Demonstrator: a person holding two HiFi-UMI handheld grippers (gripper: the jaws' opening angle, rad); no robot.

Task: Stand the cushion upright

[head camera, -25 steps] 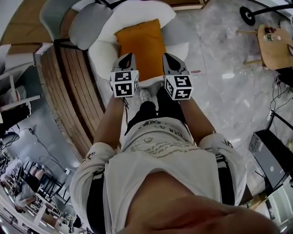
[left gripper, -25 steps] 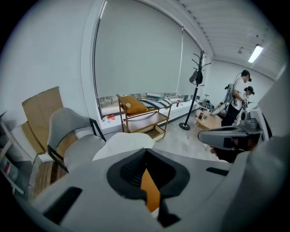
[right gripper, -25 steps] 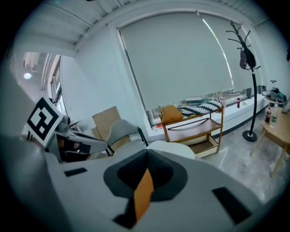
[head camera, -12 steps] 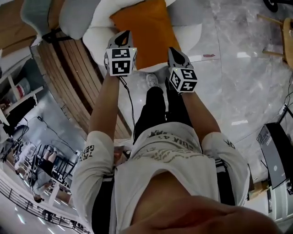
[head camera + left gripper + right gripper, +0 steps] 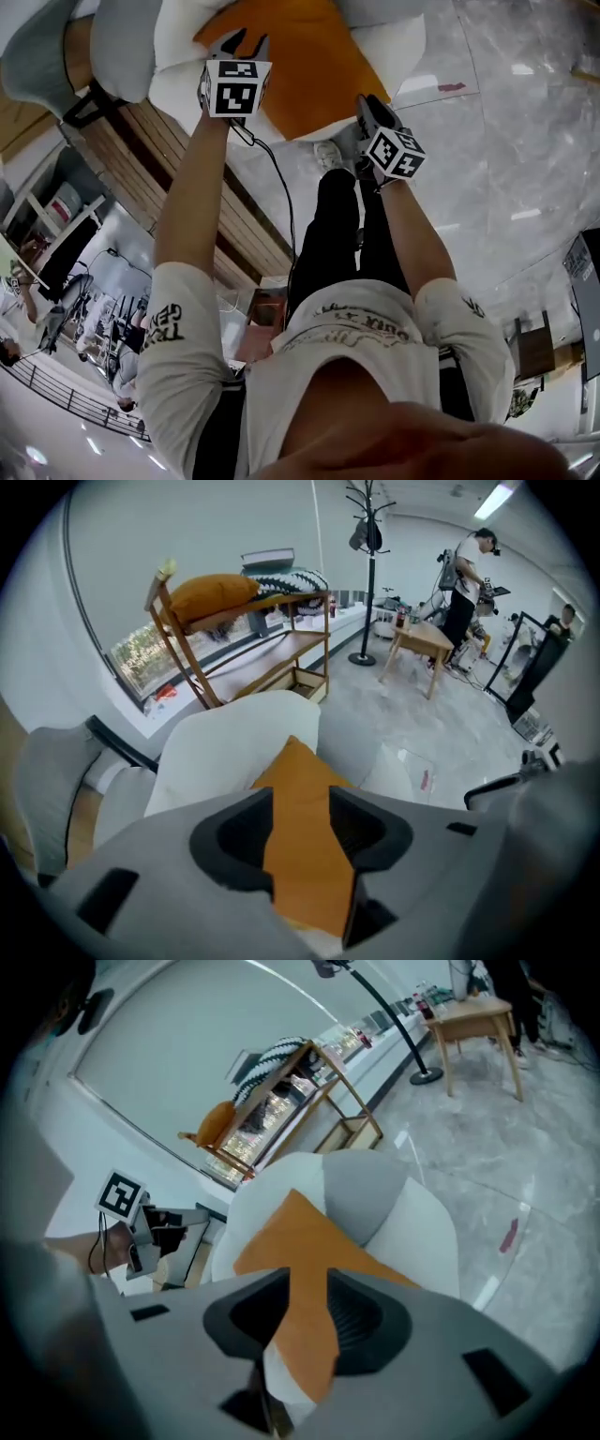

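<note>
Grey left gripper [image 5: 246, 39] and right gripper [image 5: 370, 101] sit at the orange cushion's [image 5: 309, 66] near edge. Both sets of jaws are opening, fabric showing in the gaps, nothing pinched. The cushion lies flat on the white armchair [image 5: 398, 52], with open marble floor [image 5: 506, 122] to its right.

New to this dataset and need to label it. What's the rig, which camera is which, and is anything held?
No robot: a person holds a two-jaw tool in each hand. The wide picture comes from a head camera looking down. The other two come from cameras riding on each tool, looking along its jaws. An orange cushion lies on a white and grey armchair. The left tool is at its left edge, the right tool near its right corner. Both pairs of jaws are opening, with the cushion showing in the gaps. Neither looks clamped on it.
</note>
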